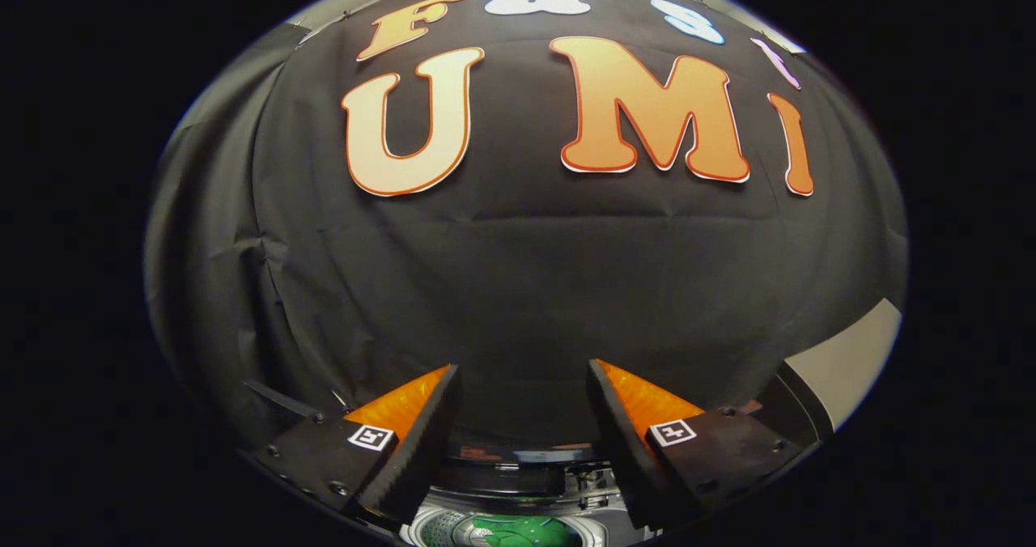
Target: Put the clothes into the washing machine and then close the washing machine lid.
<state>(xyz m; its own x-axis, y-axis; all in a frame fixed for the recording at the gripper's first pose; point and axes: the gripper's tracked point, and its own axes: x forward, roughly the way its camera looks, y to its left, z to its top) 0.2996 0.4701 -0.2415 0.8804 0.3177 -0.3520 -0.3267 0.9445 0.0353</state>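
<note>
- Washing machine [518, 482] low down between the two fingers, close under the gripper, top face seen from above and cut off by the fingers on either side.
- Round drum opening [437, 528] at the near end of the machine, pale perforated rim just visible beside the left finger.
- Green clothes [518, 531] lying inside the drum, between the finger bases, touching neither finger.
- Raised dark lid [506, 458] standing just beyond the drum, still up, with hinge or control parts to its right, too small to make out.
- Gripper [524, 369] spread wide, a broad gap between the tips, nothing pinched and nothing touched.
- Left finger [421, 442] angled inward toward the gap, ridged inner face turned to the middle.
- Right finger [623, 442] mirroring it, ridged face likewise turned inward.
- Black cloth wall [518, 288] beyond both tips, filling the space ahead.
- Pale panel [850, 353] far off to the right, past the right finger, beside the edge of the cloth.
</note>
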